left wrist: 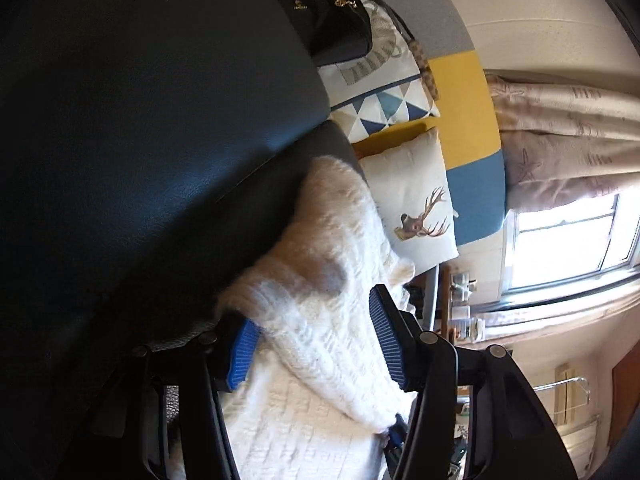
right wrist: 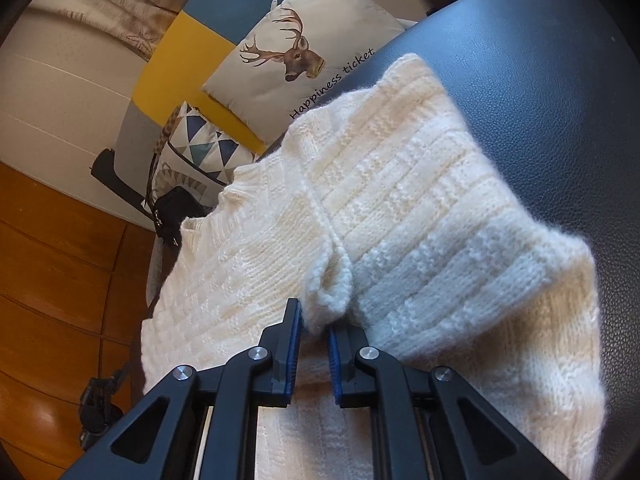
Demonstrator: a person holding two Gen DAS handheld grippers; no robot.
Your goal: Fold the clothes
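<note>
Right gripper (right wrist: 314,320) pinches a bunched fold of the cream knit sweater (right wrist: 400,208). Sweater's length runs ahead, away from its fingers. Left gripper (left wrist: 316,336) straddles it, jaws spread.

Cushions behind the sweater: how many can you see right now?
2. The deer cushion leans on the sofa back, just beyond the white sweater. The triangle-pattern cushion sits beside it, next to a black bag. Others may be hidden behind the bag.

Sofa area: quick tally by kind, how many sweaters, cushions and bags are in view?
Sweaters: 1, the white sweater
Cushions: 2, the deer cushion and the triangle cushion
Bags: 1, the black bag
Total: 4
</note>
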